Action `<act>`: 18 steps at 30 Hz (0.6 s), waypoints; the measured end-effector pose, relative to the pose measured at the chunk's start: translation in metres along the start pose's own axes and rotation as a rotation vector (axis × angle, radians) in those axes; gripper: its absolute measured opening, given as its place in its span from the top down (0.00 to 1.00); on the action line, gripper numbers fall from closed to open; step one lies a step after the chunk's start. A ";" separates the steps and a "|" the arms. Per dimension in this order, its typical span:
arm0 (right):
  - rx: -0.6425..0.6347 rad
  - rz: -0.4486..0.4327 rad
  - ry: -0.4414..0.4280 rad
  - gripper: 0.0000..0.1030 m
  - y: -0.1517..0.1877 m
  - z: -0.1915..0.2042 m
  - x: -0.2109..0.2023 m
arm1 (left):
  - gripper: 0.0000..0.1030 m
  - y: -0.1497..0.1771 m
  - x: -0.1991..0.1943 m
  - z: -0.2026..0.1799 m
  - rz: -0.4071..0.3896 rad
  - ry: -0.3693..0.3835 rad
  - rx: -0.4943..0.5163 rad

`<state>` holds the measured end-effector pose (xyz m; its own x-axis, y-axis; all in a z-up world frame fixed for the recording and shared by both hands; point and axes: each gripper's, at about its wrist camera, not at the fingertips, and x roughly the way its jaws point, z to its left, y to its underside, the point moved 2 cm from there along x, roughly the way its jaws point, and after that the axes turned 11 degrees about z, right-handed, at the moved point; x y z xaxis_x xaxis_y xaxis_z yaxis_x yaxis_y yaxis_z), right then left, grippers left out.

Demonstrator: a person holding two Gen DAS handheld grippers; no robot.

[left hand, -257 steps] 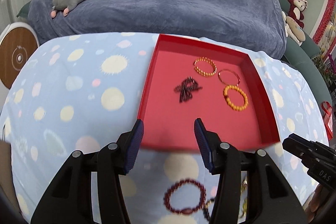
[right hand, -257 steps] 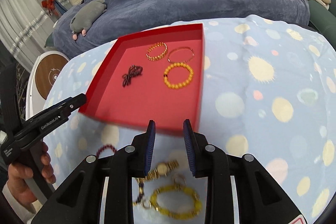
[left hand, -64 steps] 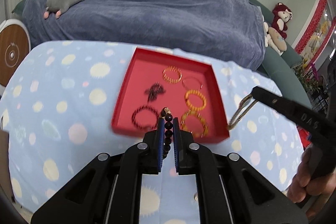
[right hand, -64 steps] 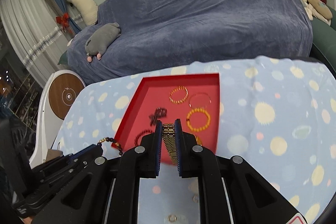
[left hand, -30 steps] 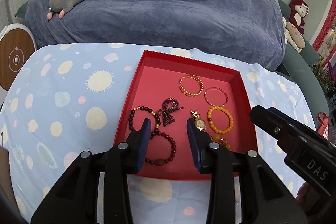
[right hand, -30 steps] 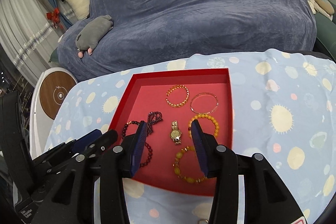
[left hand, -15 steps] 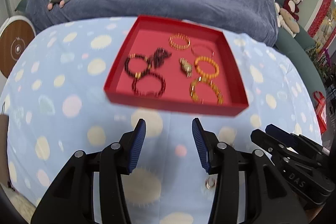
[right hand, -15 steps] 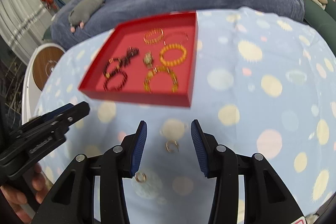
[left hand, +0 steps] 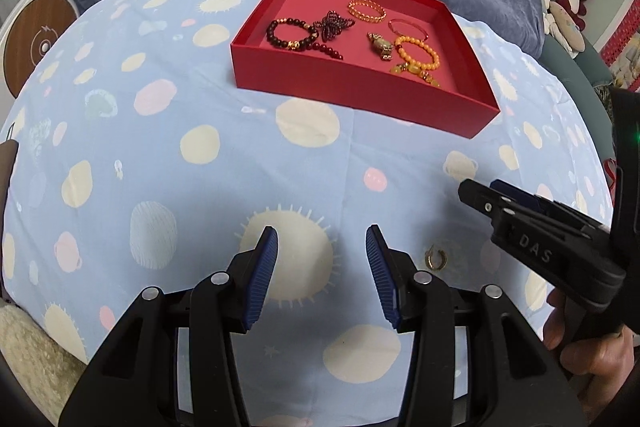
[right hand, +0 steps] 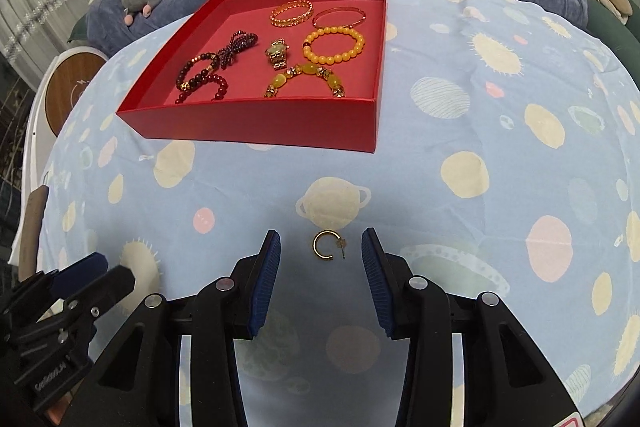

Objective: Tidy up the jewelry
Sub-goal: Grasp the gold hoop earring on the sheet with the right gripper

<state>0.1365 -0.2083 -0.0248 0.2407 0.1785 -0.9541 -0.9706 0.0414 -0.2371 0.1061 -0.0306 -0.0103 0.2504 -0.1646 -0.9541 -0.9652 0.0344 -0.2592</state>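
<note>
Earring (right hand: pixel 329 245): gold hoop, flat on spotted cloth (right hand: pixel 500 187), between right gripper's fingers, untouched.
Right gripper (right hand: pixel 320 247): spread wide, empty.
Left gripper (left hand: pixel 322 247): parted, empty, over cloth.
Red tray (right hand: pixel 256 123): beyond, holding beaded bracelets (right hand: pixel 334 45), bangles, watch (right hand: pixel 277 54).

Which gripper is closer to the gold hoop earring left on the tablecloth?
Right. The right gripper is open with the gold hoop earring lying between its fingertips. The left gripper, also open, sits further left, with the earring outside its right finger.
</note>
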 end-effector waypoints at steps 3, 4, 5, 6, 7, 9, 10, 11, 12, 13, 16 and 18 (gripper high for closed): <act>0.003 0.012 0.003 0.71 0.000 -0.001 0.005 | 0.54 0.005 0.001 0.001 0.006 0.004 -0.006; 0.006 0.020 0.003 0.73 0.001 -0.002 0.008 | 0.52 0.005 0.001 0.001 0.006 0.005 -0.008; 0.009 0.025 0.006 0.76 0.001 -0.003 0.010 | 0.52 0.006 0.000 0.000 0.005 0.007 -0.008; 0.009 0.022 0.010 0.78 0.002 -0.003 0.011 | 0.52 0.007 0.000 -0.001 0.006 0.010 -0.003; 0.007 0.017 0.014 0.78 0.003 -0.003 0.010 | 0.52 0.008 0.000 -0.002 0.007 0.010 0.001; 0.007 0.017 0.018 0.82 0.003 -0.003 0.010 | 0.52 0.009 0.000 -0.005 0.008 0.015 0.009; 0.007 0.018 0.019 0.83 0.003 -0.003 0.010 | 0.52 0.009 0.000 -0.007 0.010 0.018 0.013; 0.010 0.020 0.013 0.83 0.003 -0.004 0.010 | 0.52 0.010 0.000 -0.009 0.012 0.023 0.018; 0.012 0.021 0.010 0.83 0.003 -0.006 0.010 | 0.52 0.010 0.000 -0.011 0.013 0.027 0.021; 0.015 0.019 0.012 0.83 0.004 -0.007 0.008 | 0.52 0.011 0.000 -0.014 0.013 0.031 0.027; 0.038 0.012 0.000 0.83 0.011 -0.013 0.002 | 0.52 0.013 0.000 -0.025 0.012 0.040 0.060; 0.056 0.005 -0.008 0.83 0.017 -0.018 -0.003 | 0.52 0.015 0.002 -0.033 0.016 0.049 0.077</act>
<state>0.1191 -0.2259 -0.0292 0.2362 0.1865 -0.9537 -0.9704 0.0957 -0.2216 0.0900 -0.0629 -0.0111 0.2288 -0.2111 -0.9503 -0.9600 0.1132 -0.2562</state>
